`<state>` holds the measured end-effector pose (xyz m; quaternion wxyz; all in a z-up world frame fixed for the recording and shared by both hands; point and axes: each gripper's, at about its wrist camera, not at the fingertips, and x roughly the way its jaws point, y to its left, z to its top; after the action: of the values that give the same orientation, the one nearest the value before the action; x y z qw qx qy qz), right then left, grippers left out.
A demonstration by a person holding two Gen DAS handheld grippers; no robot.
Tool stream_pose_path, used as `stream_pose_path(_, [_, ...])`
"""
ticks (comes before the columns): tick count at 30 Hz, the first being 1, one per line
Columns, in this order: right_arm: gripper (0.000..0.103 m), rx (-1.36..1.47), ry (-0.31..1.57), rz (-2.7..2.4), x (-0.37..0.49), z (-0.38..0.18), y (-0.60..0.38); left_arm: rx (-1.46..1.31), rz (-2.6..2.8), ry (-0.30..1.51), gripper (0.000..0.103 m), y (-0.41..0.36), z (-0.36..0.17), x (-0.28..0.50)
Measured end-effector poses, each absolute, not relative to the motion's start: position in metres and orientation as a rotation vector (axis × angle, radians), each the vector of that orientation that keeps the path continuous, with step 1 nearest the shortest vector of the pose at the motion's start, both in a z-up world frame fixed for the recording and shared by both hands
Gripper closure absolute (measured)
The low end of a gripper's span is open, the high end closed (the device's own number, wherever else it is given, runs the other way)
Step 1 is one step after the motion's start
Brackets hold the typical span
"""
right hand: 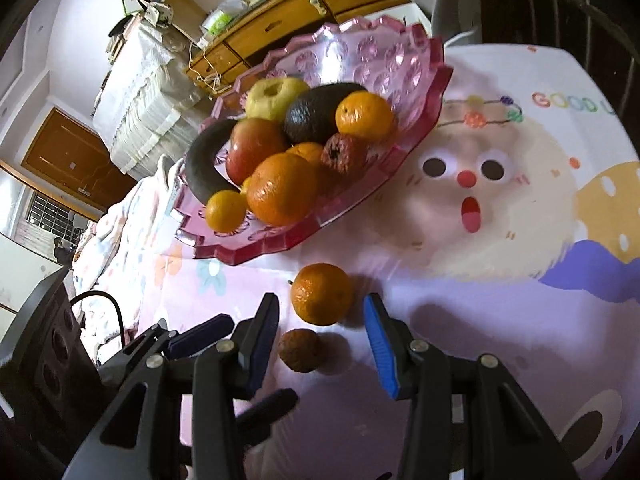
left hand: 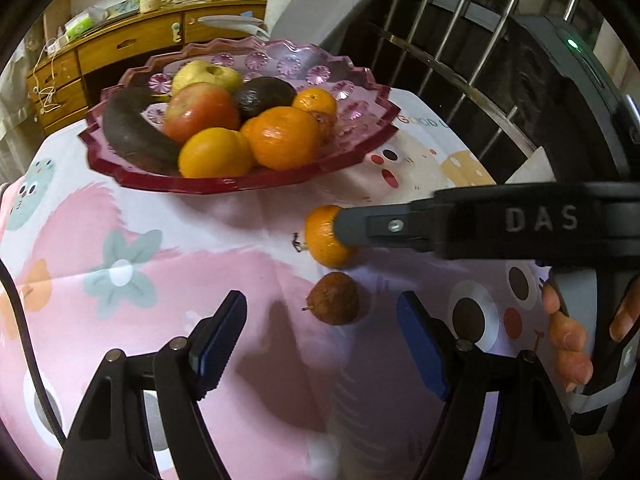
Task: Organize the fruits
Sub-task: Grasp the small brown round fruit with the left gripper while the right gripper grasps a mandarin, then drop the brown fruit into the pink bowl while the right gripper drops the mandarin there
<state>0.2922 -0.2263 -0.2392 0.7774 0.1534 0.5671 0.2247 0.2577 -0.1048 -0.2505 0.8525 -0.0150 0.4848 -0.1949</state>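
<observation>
A pink scalloped glass bowl holds oranges, a red apple, a yellow apple, a dark avocado and a blackened banana. On the cloth in front of it lie a loose orange and a small brown wrinkled fruit. My left gripper is open, just short of the brown fruit. My right gripper is open, with its fingertips on either side of the loose orange; in the left wrist view one finger covers part of that orange.
The table wears a pink cartoon-print cloth. A wooden desk with drawers stands behind the bowl. Metal railings rise at the far right. A black cable runs along the left.
</observation>
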Motion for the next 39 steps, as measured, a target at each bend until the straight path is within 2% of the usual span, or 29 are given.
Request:
stream_pose_path(6, [0.058,0.318,1.256,0.497,0.298,-0.248,-0.217,-0.026,-0.424,1.04,0.046,-0.112,-0.258,0.264])
stream_pose_path(8, [0.059,0.313,1.265,0.499,0.3,-0.249,-0.215,-0.024,-0.43,1.044,0.049,-0.114,-0.26,0.265])
stream_pose_path(12, [0.059,0.3,1.278,0.494,0.304,-0.253,-0.211,-0.022,-0.44,1.056,0.064,-0.116,-0.262,0.267])
stream_pose_path(16, [0.059,0.303,1.282,0.495,0.306,-0.257,-0.209,-0.03,-0.436,1.064,0.073,-0.114,-0.265,0.268])
stream_pose_path(19, [0.064,0.317,1.286,0.509,0.308,-0.258,-0.21,-0.051,-0.441,1.067,0.074,-0.11,-0.266,0.268])
stream_pose_path(29, [0.065,0.303,1.292,0.485,0.305,-0.254,-0.212,-0.056,-0.424,1.085,0.075,-0.097,-0.263,0.26])
stream_pose_path(39, [0.066,0.292,1.3,0.417,0.287,-0.235,-0.233,-0.042,-0.339,1.11,0.075,-0.052,-0.25,0.242])
